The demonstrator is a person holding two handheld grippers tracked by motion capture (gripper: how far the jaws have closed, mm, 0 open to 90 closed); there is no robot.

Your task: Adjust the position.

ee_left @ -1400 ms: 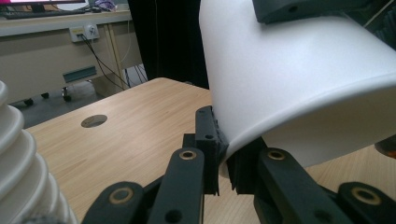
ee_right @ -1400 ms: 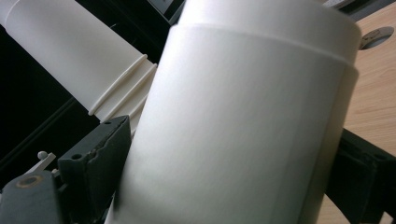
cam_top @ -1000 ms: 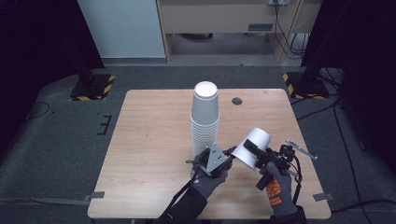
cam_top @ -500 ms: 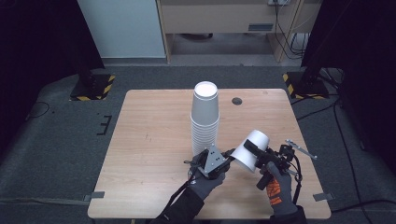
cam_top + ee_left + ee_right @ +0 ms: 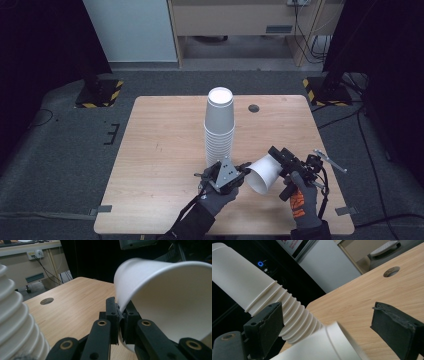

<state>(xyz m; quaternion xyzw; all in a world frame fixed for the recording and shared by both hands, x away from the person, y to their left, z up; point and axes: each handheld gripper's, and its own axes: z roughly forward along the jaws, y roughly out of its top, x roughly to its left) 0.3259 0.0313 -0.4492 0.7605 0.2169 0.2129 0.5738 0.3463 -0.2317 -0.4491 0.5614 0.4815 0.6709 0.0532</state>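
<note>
My left tool (image 5: 239, 172) is pinched tight on the thin rim of a white paper cup (image 5: 264, 173); in the left tool's own view the two black jaws squeeze the rim between them. The cup lies tipped on its side in the air, just above the tabletop (image 5: 160, 150), with its wide mouth facing me and its small end toward my right tool (image 5: 276, 154). My right tool has its jaws spread wide, one on each side of the cup, and in its own view the pads do not touch the cup (image 5: 322, 346). Just beside my left tool stands a tall stack of white cups (image 5: 219, 125), upside down, one over the other, near the middle of the tabletop. I cannot see if anything is inside the tipped cup or the stack. The left half of the tabletop is bare wood all the way to its edge, so there is lots of room there. A small dark hole (image 5: 254, 108) sits near the far edge. My hands are close to the near edge.
</note>
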